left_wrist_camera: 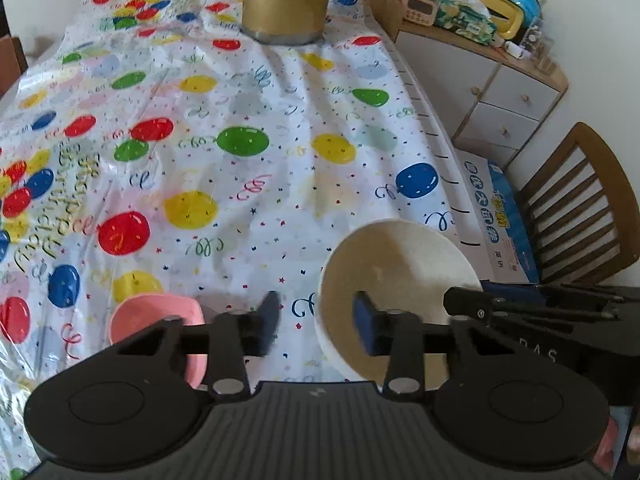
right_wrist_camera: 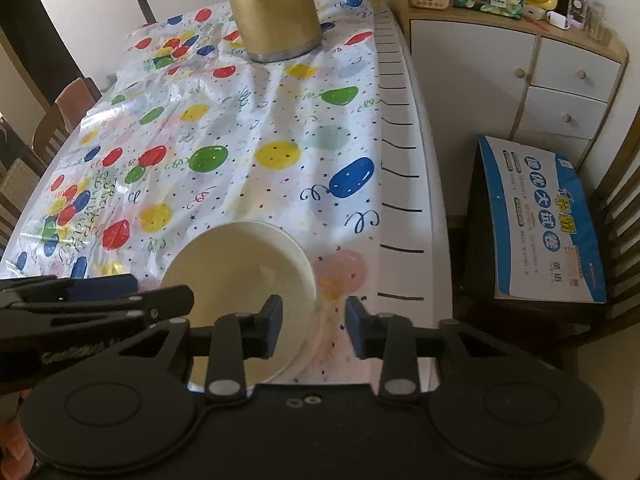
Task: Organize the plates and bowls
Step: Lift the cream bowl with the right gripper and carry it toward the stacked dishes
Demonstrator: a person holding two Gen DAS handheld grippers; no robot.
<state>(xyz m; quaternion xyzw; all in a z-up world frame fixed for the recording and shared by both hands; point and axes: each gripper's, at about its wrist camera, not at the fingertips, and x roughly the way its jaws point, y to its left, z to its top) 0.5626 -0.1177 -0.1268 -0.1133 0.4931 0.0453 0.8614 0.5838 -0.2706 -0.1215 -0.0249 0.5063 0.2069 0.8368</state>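
my left tool (left_wrist_camera: 316,322) straddled the white bowl's (left_wrist_camera: 400,256) left rim, my right tool (right_wrist_camera: 314,322) straddled its right rim, couldn't tell if the pads actually pinched it yet, pink bowl (left_wrist_camera: 154,316) just left of the white bowl, gold kettle (left_wrist_camera: 286,0) far behind it on the balloon-cloth surface (left_wrist_camera: 240,100)

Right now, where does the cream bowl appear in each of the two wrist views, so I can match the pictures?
Left wrist view: the cream bowl is at lower right, its near-left rim between the left gripper's fingers.
Right wrist view: the cream bowl is at lower centre-left, its right rim between the right gripper's fingers.
Shared landmark: the gold kettle at the table's far end.
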